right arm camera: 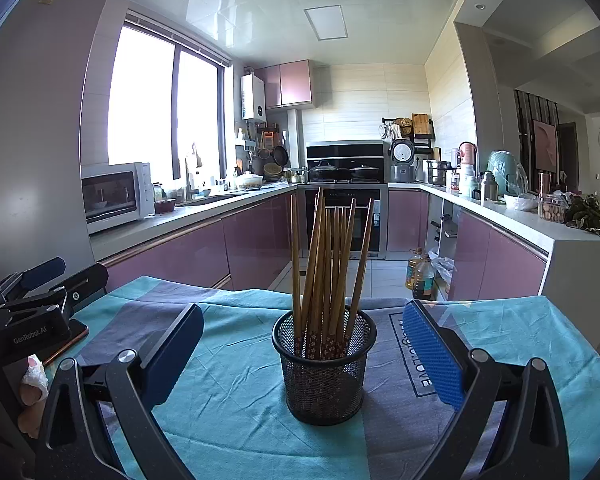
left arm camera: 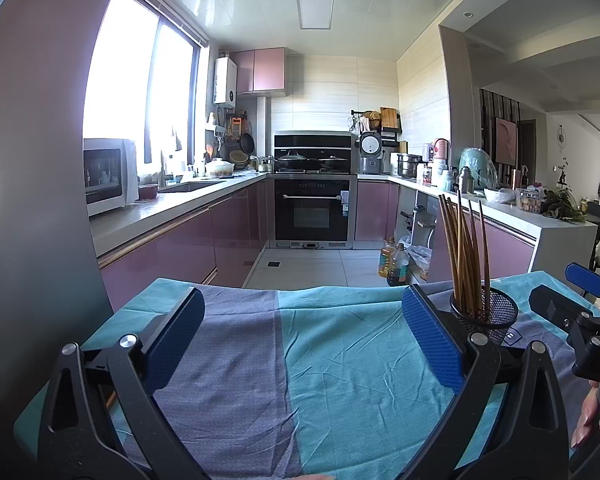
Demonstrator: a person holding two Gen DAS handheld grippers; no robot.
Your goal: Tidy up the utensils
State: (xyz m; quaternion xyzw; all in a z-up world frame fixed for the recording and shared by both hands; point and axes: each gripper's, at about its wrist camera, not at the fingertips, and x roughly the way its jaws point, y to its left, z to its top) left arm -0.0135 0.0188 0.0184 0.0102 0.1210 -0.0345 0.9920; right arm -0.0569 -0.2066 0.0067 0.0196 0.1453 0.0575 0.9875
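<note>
Apparently the task is almost done: all chopsticks (right arm camera: 326, 268) stand in the holder (right arm camera: 325, 372), no loose ones are visible, and both hand-held grippers, left (left arm camera: 303, 344) and right (right arm camera: 303, 354), are wide open and empty.

You are standing in a home kitchen. Pink cabinets (right arm camera: 172, 256) run along both sides under a pale counter (right arm camera: 204, 210), which carries a white microwave (right arm camera: 116, 196) by the window (right arm camera: 160, 100). At the far end sits a built-in oven (left arm camera: 314, 210) beneath a stove with lidded pans (right arm camera: 342, 171); a rice cooker (right arm camera: 403, 160) stands to its right. Oil bottles (left arm camera: 394, 262) stand on the tiled floor.
</note>
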